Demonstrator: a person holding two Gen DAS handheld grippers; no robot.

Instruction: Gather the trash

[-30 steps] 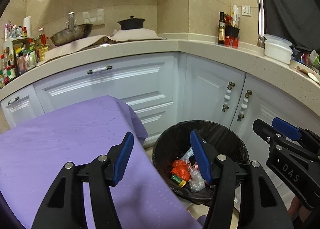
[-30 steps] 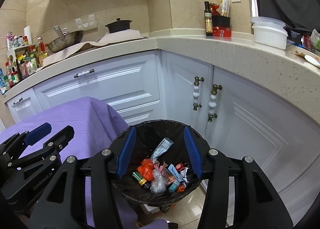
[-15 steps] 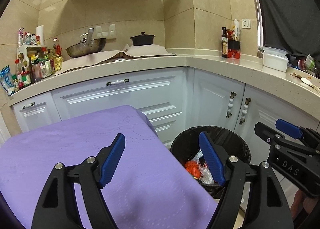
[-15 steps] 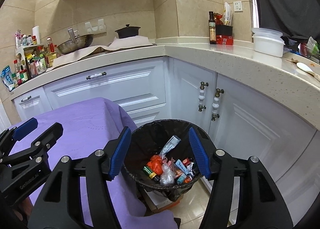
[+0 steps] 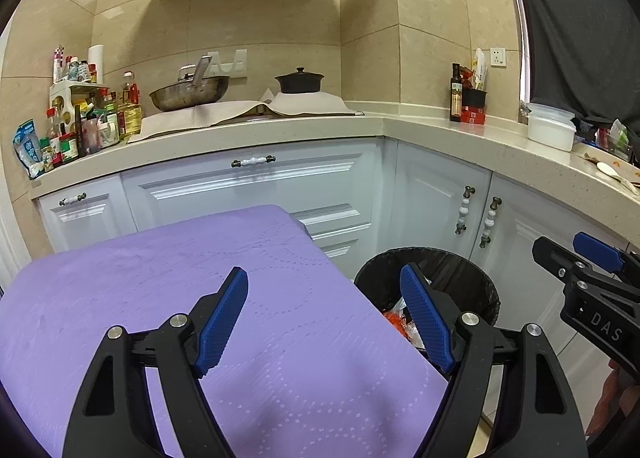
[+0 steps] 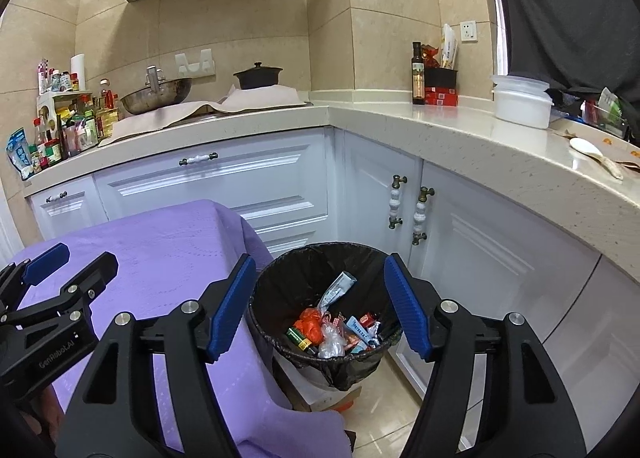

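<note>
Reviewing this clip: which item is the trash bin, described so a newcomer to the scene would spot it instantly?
Start at the white corner cabinets under the beige countertop. On the floor before them, right of the purple-covered table, stands the trash bin. It is the only round container lined with a black bag, holding colourful wrappers.

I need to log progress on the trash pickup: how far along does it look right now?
Looks nearly done: wrappers and other scraps already lie in the black-lined bin. Nothing is in hand: the left tool stands open and empty, and the right tool is opening with nothing between its jaws. The purple cloth shows no trash, so little seems left here; anything outside these views I cannot judge.
</note>
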